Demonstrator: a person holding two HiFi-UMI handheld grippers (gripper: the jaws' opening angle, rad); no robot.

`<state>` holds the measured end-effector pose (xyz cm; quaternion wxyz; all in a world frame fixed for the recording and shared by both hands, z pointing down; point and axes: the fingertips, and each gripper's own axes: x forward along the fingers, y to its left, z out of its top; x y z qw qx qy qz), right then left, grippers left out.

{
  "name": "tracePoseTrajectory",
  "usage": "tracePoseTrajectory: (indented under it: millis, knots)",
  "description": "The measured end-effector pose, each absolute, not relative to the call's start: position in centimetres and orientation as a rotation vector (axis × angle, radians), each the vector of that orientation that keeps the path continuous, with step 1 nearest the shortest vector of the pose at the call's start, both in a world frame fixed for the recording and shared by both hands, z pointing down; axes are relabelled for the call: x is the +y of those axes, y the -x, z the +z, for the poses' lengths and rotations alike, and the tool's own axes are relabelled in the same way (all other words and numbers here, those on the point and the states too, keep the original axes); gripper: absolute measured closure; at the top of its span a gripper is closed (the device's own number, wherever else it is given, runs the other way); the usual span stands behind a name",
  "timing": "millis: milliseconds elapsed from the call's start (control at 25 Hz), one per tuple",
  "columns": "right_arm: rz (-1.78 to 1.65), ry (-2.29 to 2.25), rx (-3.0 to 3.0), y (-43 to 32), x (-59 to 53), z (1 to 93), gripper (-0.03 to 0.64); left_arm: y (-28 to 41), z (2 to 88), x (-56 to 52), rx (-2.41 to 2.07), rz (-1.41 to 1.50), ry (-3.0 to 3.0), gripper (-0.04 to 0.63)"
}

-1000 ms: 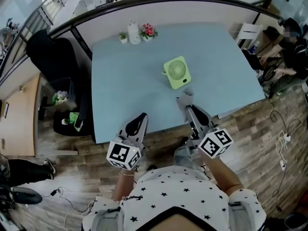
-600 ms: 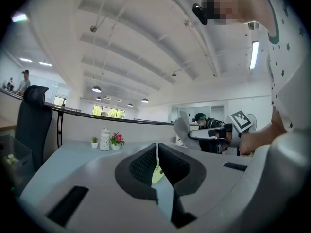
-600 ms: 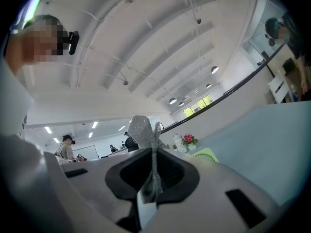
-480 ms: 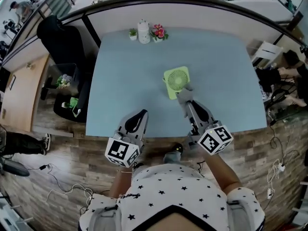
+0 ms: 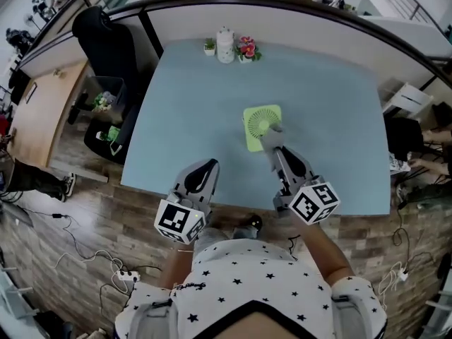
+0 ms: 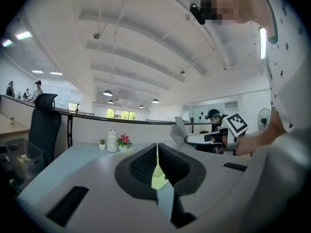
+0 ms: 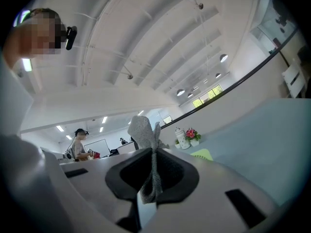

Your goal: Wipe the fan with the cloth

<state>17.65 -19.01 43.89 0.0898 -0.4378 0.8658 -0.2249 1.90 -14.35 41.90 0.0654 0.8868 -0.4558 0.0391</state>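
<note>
A light green square fan [image 5: 261, 126] lies flat on the pale blue table [image 5: 198, 111], right of centre. My right gripper [image 5: 275, 147] is shut on a grey cloth [image 5: 271, 136], whose bunched end sits over the fan's near edge. In the right gripper view the cloth [image 7: 146, 135] sticks up from between the closed jaws, and a corner of the fan [image 7: 203, 154] shows beyond them. My left gripper [image 5: 205, 167] hovers over the table's near edge, shut and holding nothing. A sliver of the fan [image 6: 156, 174] shows past the left gripper [image 6: 156, 152].
A white jar [image 5: 225, 46], a small green plant [image 5: 210, 46] and a pot of pink flowers [image 5: 247, 49] stand at the table's far edge. A black office chair [image 5: 106, 34] is at the far left, with a bin [image 5: 106, 104] beside it.
The view has shifted, so the table sits more centred. My right gripper with the cloth has closed in on the fan and now reaches its near edge. The left gripper has kept its pose.
</note>
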Motion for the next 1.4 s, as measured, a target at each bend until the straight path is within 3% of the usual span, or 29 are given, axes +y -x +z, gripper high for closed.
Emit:
tracePoseTrajectory:
  millis: [1400]
  knots:
    - [-0.864,1.309,2.914,-10.9,-30.2,54.5,0.592,3.0,43.7,-22.3,-1.569,0.027,-2.505,0.561]
